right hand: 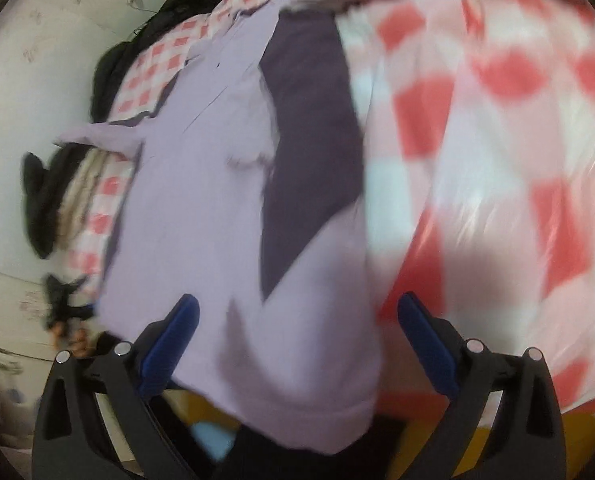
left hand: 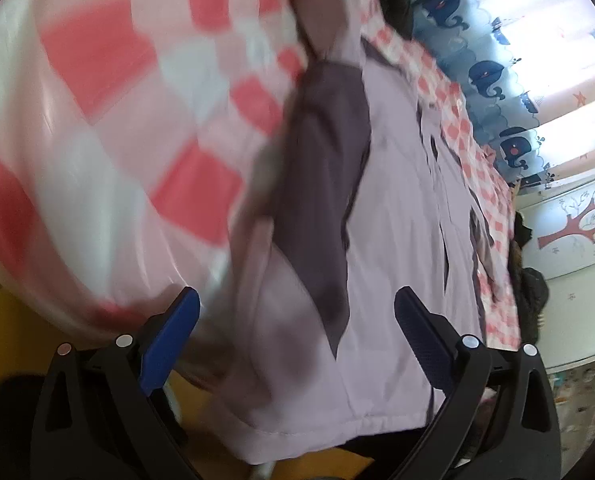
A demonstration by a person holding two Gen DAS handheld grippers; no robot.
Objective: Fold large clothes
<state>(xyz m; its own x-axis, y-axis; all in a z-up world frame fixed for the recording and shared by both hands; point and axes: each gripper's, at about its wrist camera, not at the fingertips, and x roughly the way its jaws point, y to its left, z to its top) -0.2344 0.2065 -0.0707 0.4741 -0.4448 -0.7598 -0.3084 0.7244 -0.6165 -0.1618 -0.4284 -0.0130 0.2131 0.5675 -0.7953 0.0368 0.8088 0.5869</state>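
Note:
A large lilac garment (left hand: 397,240) with dark purple panels (left hand: 321,184) lies spread on a bed with a pink and white checked cover (left hand: 117,120). My left gripper (left hand: 297,320) is open, its blue-padded fingers wide apart over the garment's near hem. In the right wrist view the same lilac garment (right hand: 201,184) with its dark panel (right hand: 309,152) lies on the checked cover (right hand: 497,160). My right gripper (right hand: 297,320) is open over the garment's near edge. Both views are blurred.
Dark clothing (right hand: 41,200) is piled at the bed's far side by a white wall (right hand: 17,80). A whale-print curtain (left hand: 497,80) hangs by a bright window. A yellow surface (left hand: 37,340) shows below the bed edge.

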